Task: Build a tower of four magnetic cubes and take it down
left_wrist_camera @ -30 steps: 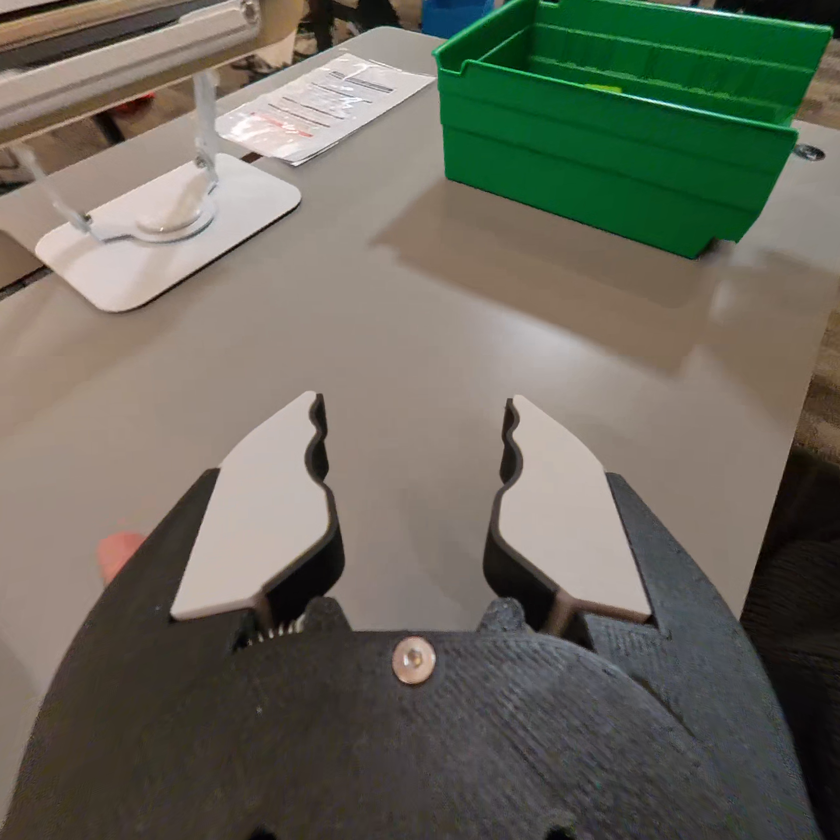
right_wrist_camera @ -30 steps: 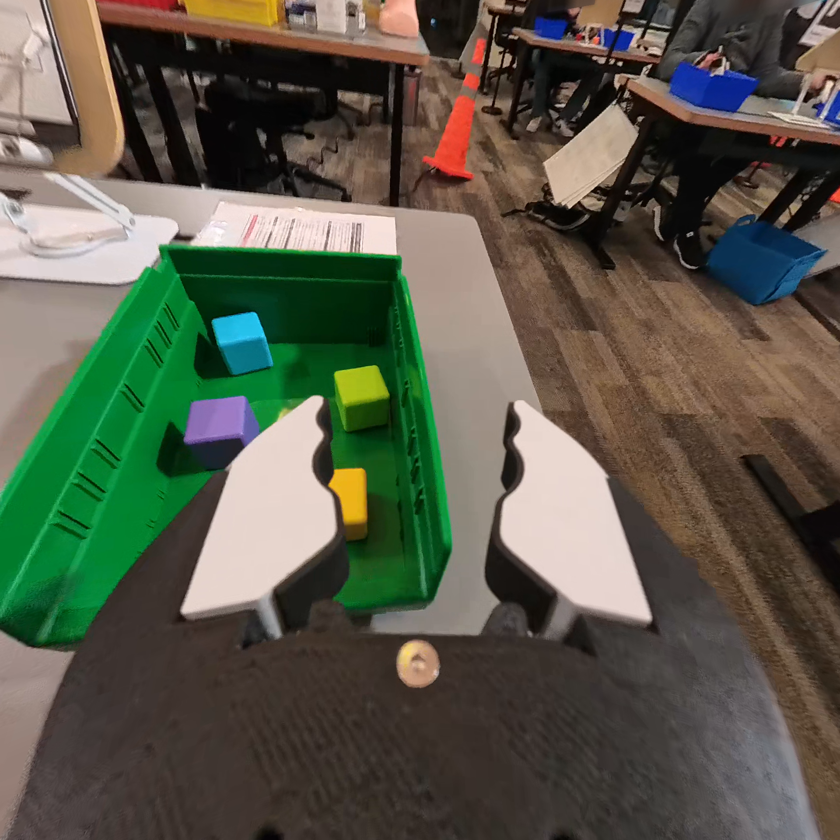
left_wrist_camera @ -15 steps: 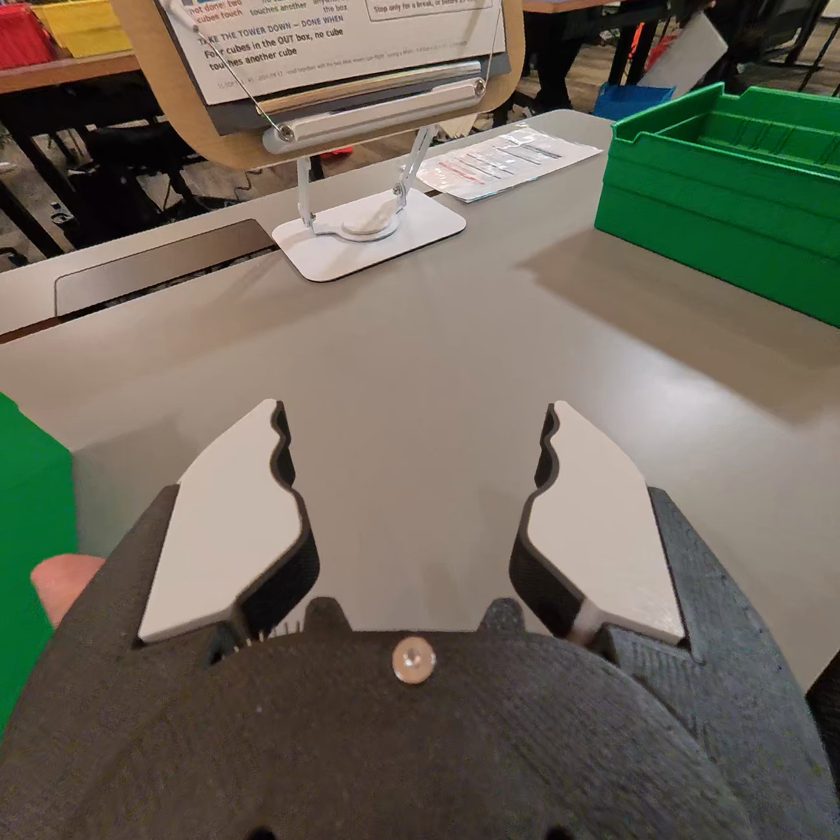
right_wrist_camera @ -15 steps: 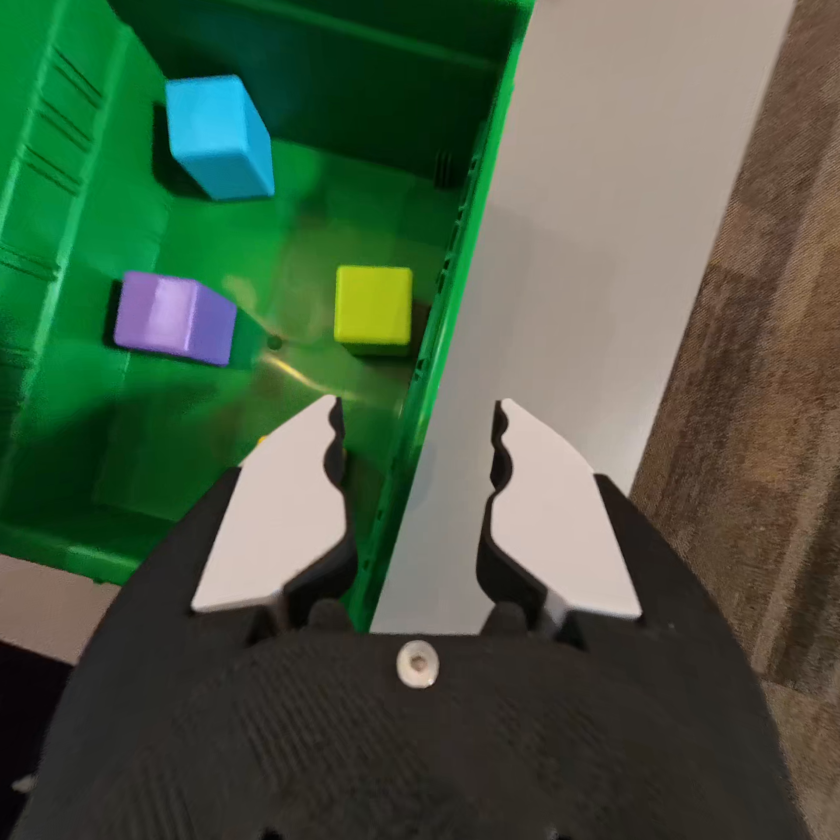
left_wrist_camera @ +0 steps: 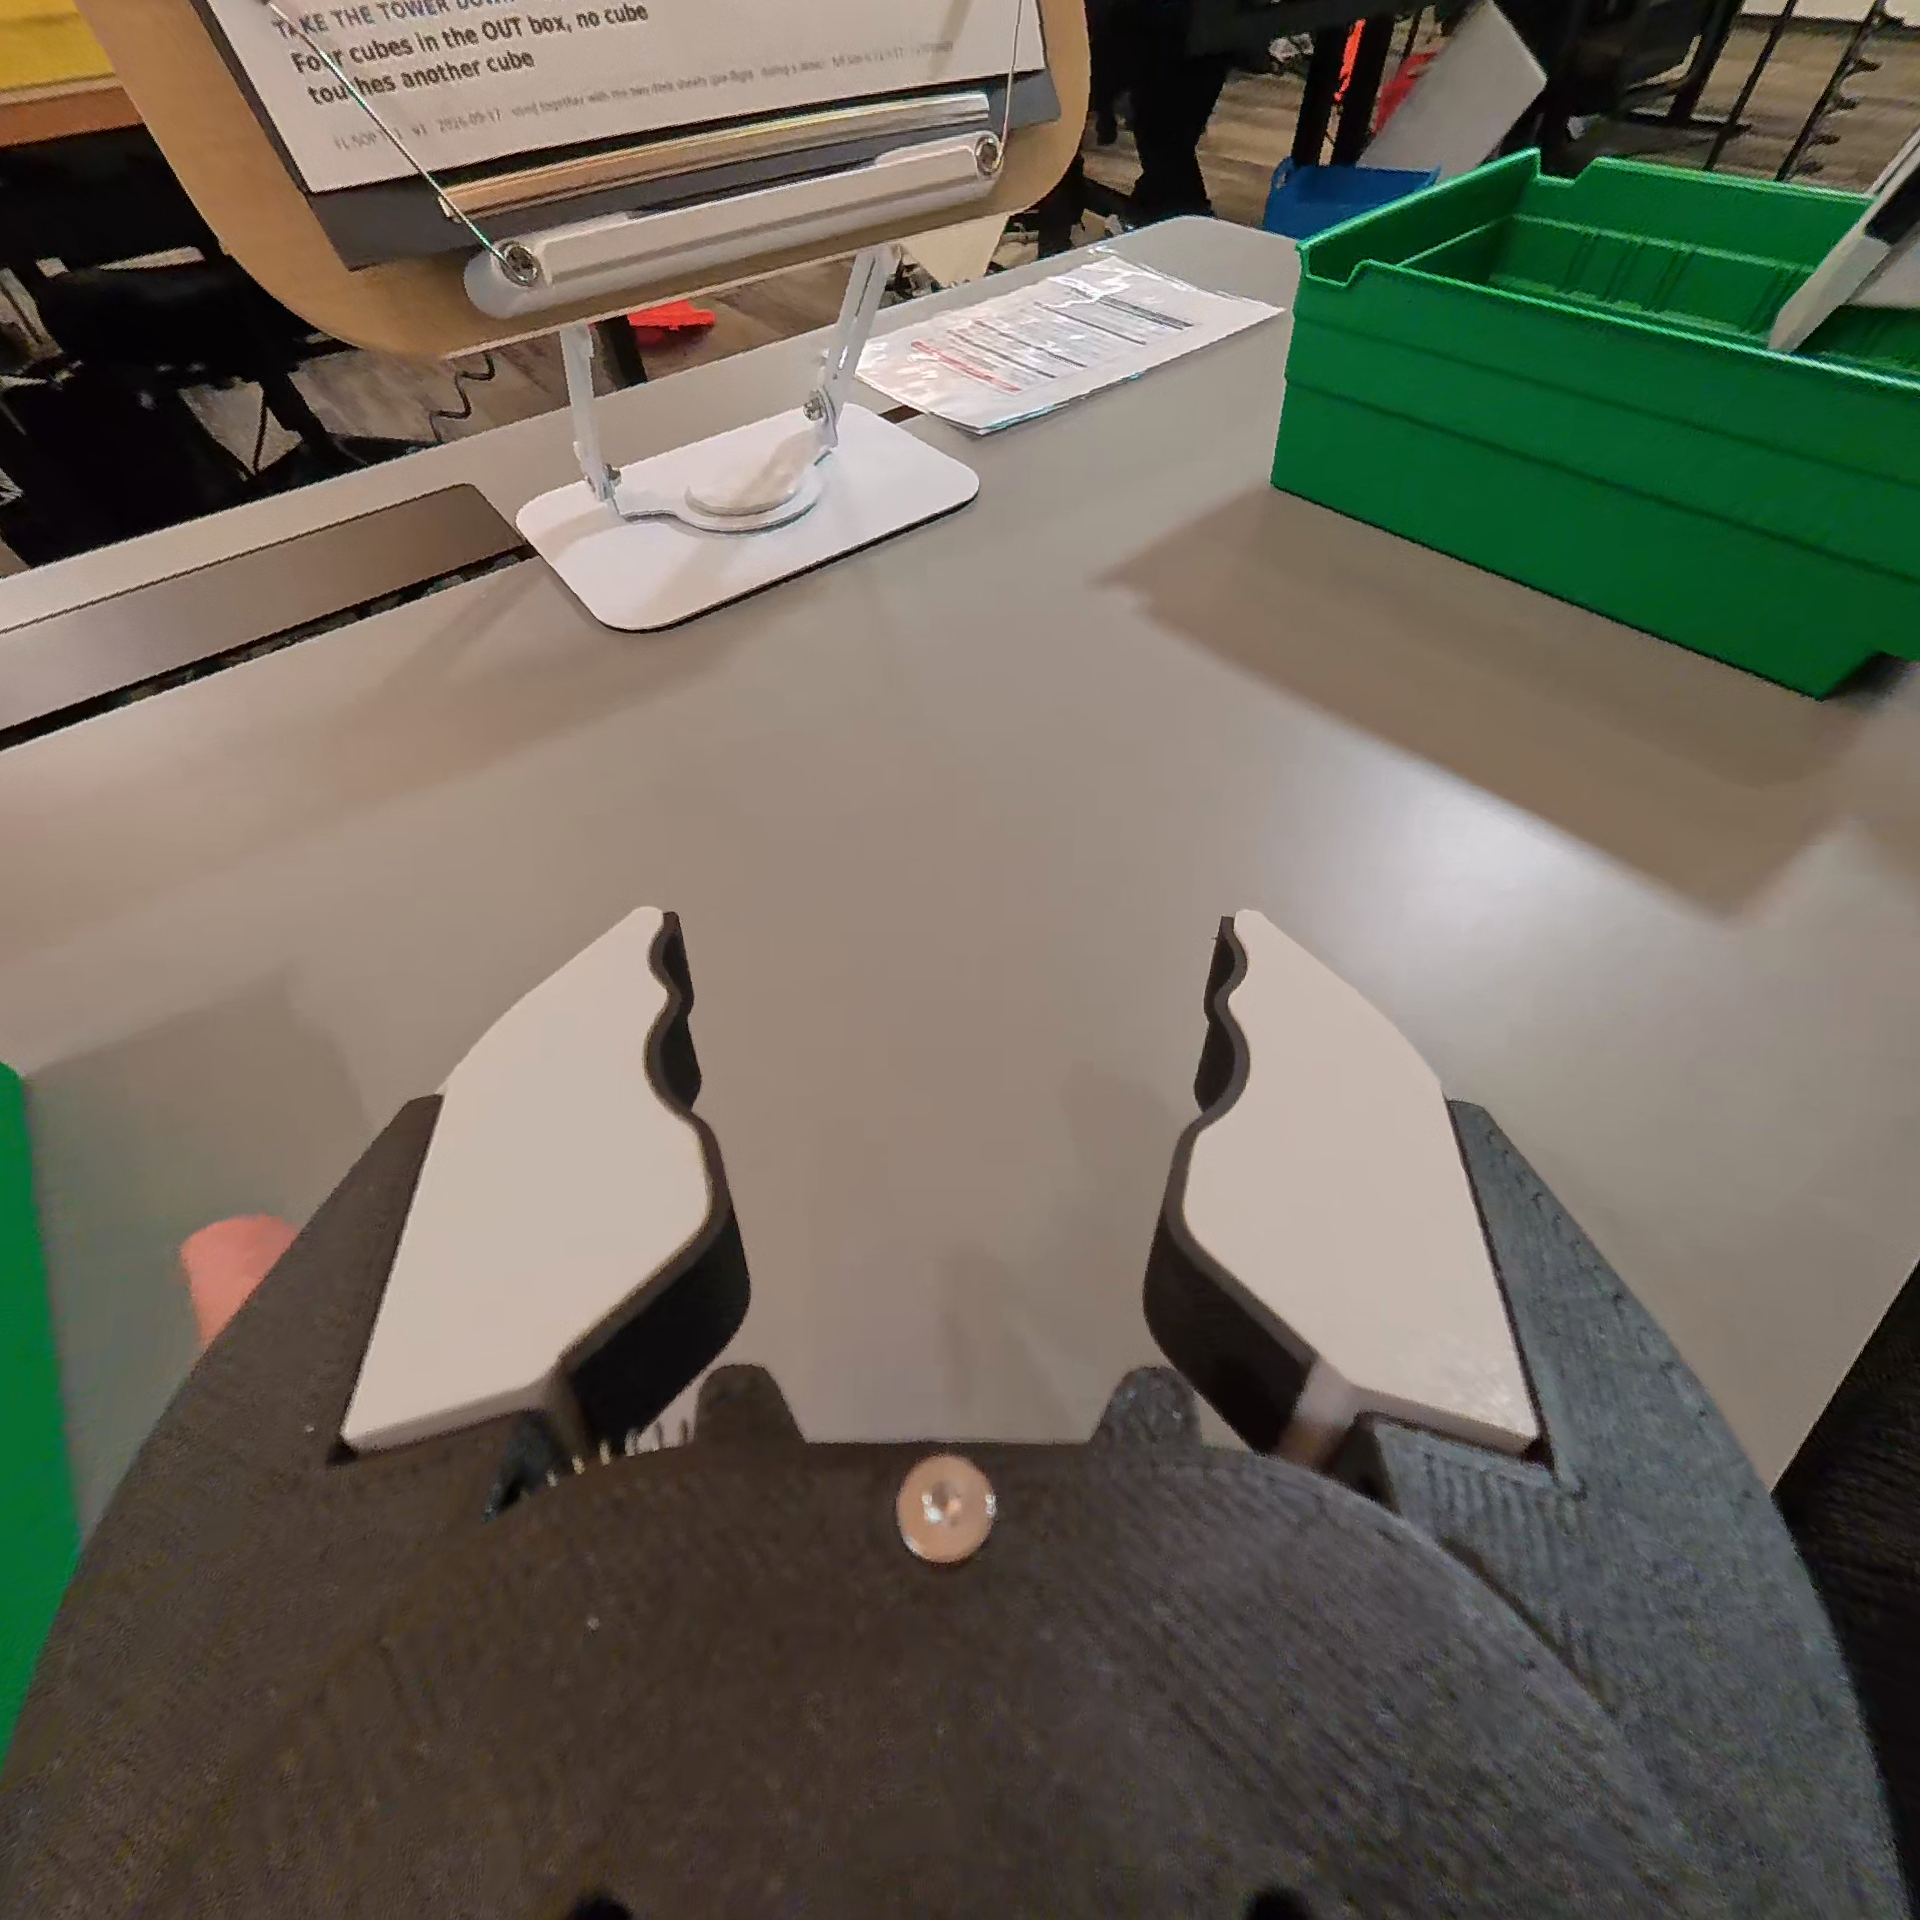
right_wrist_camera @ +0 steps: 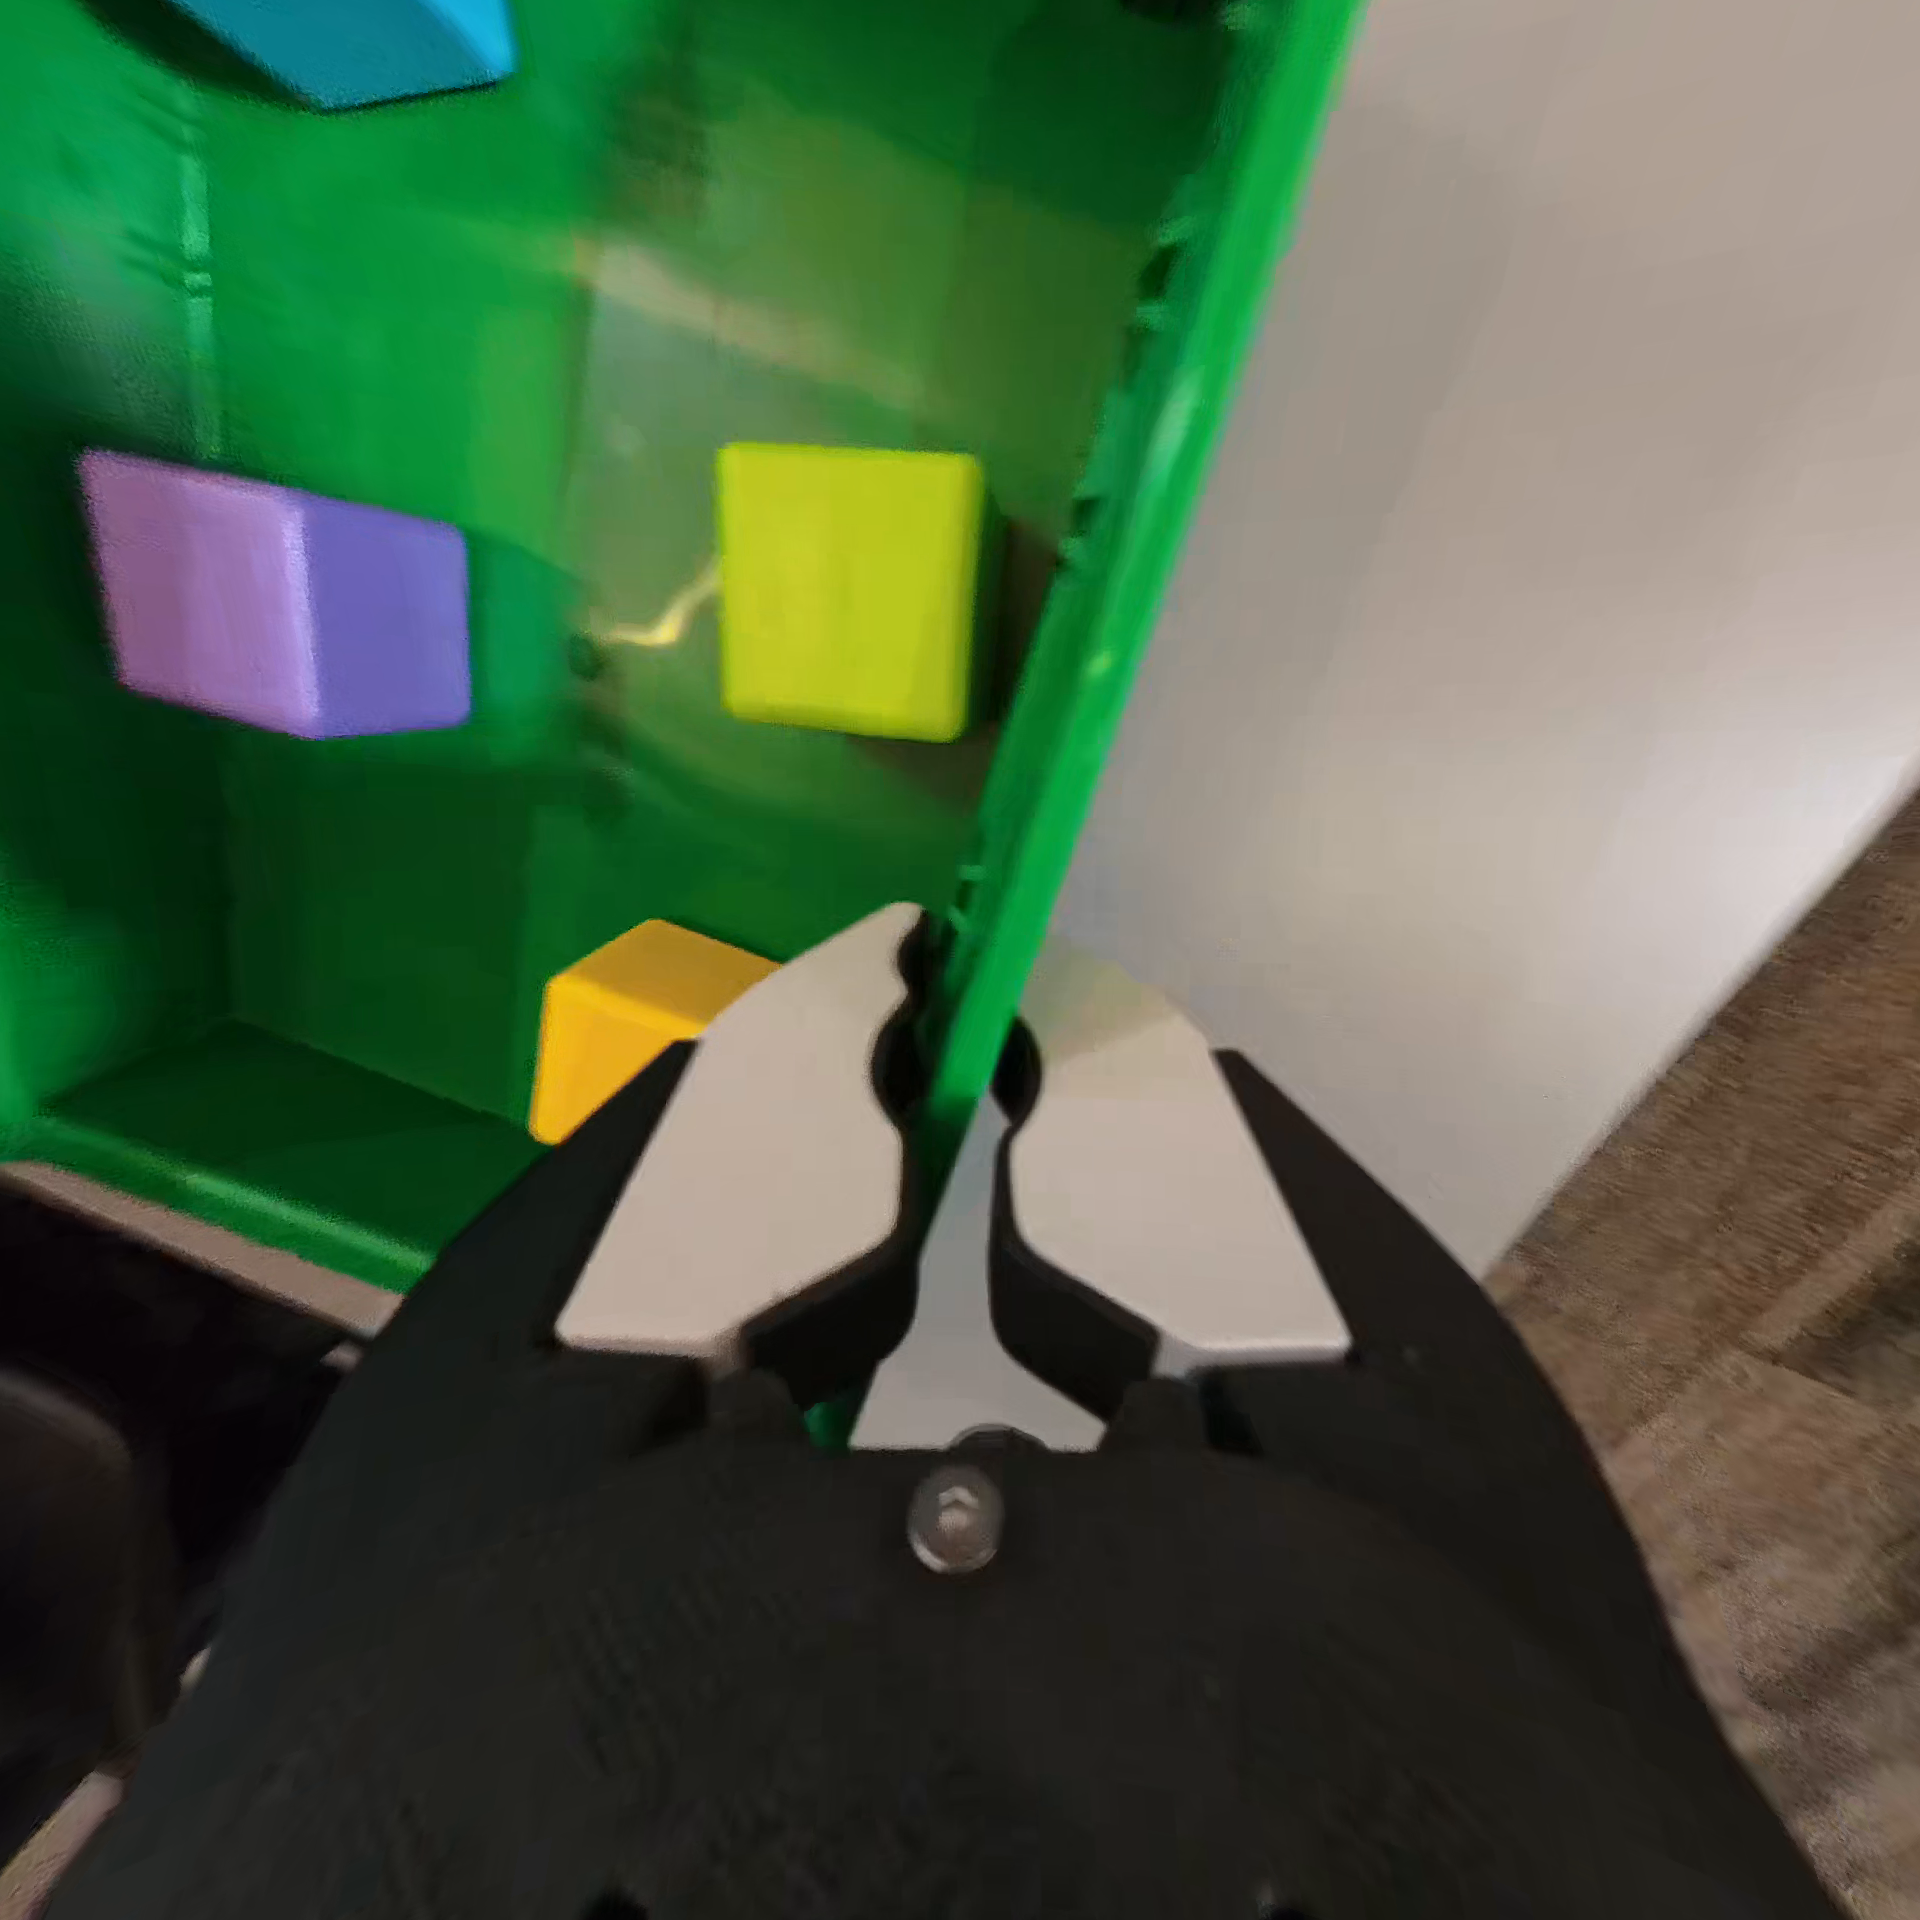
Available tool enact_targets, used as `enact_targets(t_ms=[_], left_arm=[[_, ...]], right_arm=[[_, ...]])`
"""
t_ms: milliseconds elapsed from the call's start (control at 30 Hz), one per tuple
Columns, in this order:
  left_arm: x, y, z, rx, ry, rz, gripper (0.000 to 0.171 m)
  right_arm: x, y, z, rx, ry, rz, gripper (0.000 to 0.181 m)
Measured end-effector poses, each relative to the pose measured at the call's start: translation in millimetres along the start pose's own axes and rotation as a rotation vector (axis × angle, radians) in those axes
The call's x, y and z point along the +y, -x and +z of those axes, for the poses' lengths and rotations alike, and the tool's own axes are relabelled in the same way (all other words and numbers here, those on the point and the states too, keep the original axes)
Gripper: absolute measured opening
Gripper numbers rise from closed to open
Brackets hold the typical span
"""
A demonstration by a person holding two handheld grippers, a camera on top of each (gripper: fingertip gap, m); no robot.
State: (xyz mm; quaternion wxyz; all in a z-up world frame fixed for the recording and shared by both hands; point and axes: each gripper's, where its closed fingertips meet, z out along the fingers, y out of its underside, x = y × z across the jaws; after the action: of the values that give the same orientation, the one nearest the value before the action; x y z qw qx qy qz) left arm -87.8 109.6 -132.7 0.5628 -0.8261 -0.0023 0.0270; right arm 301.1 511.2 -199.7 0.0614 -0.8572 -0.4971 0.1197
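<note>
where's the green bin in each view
Left wrist view: green bin at upper right on the grey table, far from the open left gripper.
Right wrist view: it fills the left half; the right gripper is shut on its right wall.
Shared landmark: the right gripper, a pale finger at the bin's rim in the left view.

My left tongs (left_wrist_camera: 945,1023) hang over bare tabletop (left_wrist_camera: 935,790); a stand (left_wrist_camera: 748,509) sits ahead, a bin (left_wrist_camera: 1600,457) far right. My right tongs (right_wrist_camera: 961,997) straddle that bin's wall (right_wrist_camera: 1081,665), four cubes (right_wrist_camera: 847,592) inside to its left.
</note>
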Motion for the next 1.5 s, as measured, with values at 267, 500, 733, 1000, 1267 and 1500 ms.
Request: enact_targets(t_ms=[267,500,733,1000,1267,1500], left_arm=[[-4.8,4.4,-4.3,-0.014,-0.015,0.013,0.092],[-47.1,101.6,-77.0,-0.418,-0.037,0.178,0.09],[37.9,155.2,-93.6,-0.447,0.422,-0.007,0.078],[90.4,186.0,-86.2,-0.483,0.633,-0.039,0.07],[108.1,184.7,-84.7,-0.441,0.682,0.028,0.022],[106.5,187.5,-89.9,-0.437,0.69,0.02,0.012]], right_arm=[[-2.8,-1.8,2.8,0.058,-0.034,-0.036,0.008],[-5.8,-2.9,3.0,0.103,-0.138,0.023,0.007],[-5.4,-2.7,3.1,0.098,-0.129,0.099,0.006],[-6.0,-2.7,3.5,0.107,-0.129,0.096,0.006],[-5.4,-1.1,3.8,0.126,-0.114,0.06,0.007],[-11.7,29.4,8.7,0.036,-0.162,0.184,0.005]])
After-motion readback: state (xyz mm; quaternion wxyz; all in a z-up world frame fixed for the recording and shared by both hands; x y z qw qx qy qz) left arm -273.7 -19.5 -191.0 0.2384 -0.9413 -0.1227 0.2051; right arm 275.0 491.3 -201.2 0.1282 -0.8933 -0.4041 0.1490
